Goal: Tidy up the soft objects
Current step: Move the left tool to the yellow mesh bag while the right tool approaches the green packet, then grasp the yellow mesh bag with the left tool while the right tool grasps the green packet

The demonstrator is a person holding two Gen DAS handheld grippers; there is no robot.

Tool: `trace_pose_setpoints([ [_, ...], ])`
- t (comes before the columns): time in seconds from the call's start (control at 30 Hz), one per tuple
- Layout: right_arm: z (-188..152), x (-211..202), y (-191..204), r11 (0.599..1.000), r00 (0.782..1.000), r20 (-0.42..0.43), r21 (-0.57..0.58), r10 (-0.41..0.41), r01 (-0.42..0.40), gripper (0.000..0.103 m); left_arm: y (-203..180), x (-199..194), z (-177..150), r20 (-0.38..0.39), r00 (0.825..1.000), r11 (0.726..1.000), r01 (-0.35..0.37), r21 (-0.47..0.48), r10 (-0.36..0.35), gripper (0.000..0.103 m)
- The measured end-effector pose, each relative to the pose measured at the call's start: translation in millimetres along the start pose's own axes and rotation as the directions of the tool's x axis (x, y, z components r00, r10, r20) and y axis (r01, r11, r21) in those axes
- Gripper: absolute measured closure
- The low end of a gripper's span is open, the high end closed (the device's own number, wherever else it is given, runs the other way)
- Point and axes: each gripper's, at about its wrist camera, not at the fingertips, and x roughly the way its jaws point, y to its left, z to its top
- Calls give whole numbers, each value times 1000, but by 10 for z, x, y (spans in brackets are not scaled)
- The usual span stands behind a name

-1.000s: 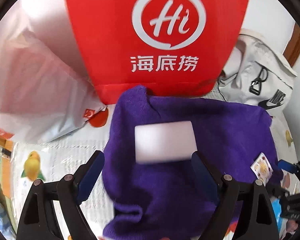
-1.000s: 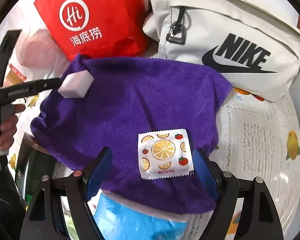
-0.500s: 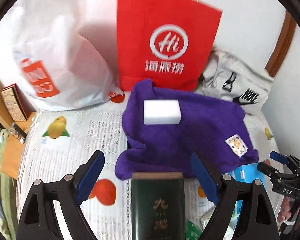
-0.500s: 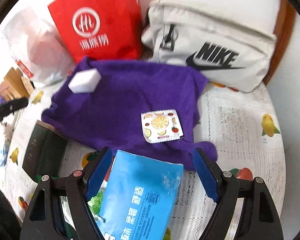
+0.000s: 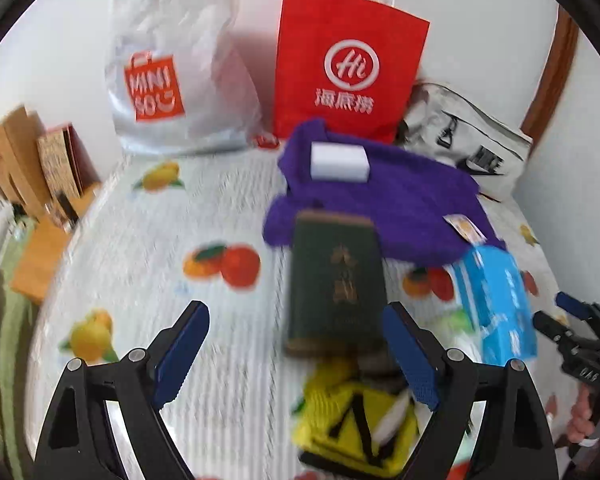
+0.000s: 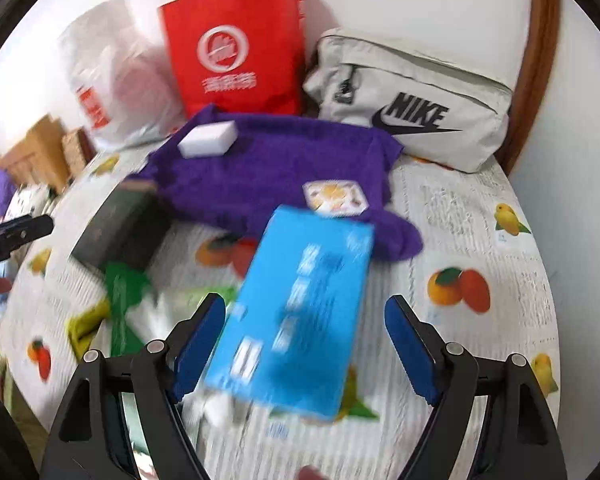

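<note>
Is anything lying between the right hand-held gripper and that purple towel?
Yes. A blue packet lies on the table between the open right hand-held gripper and the purple towel, its far end overlapping the towel's near edge.

tablecloth (image 5: 228,200): white, printed with oranges, yellow fruit and green leaves
towel (image 6: 268,168): deep purple, plain
sponge block (image 5: 339,161): plain white
sachet (image 6: 335,197): white, patterned with orange slices
paper bag (image 5: 348,64): red, with a white ring logo and white characters
plastic bag (image 5: 172,80): translucent white, marked with an orange-red panel and white letters
pouch bag (image 6: 412,100): pale grey, lettered in black with a black swoosh
box (image 5: 336,284): dark green, with gold characters
packet (image 6: 300,312): bright blue, printed in white
yellow item (image 5: 356,420): yellow with black lines, blurred
gripper pads (image 6: 408,348): blue, on black frames
</note>
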Motion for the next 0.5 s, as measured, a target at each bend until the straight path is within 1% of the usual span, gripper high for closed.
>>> trace_pose_setpoints([
  [0.13,-269,-155,163,999,999,11,-33,32,-31,21,-2,-106,-286,0,1000,999,31,4,-31,15],
  [0.2,-391,-235,234,997,997,27,-38,67,-66,21,-25,-145,-426,-2,999,999,38,11,-38,15],
  [0.3,-556,-331,329,991,991,51,-49,127,-125,21,-21,-165,-590,-17,998,998,60,-10,-60,15],
  [0.37,-647,-354,376,988,987,55,-55,150,-147,21,-20,-165,-687,-12,998,997,69,-17,-69,15],
  [0.43,-722,-341,417,985,986,51,-67,161,-158,21,-29,-133,-803,-6,998,998,66,-6,-66,15],
  [0.5,-799,-316,450,984,985,48,-77,165,-161,21,-36,-73,-885,-22,998,998,66,-1,-66,15],
])
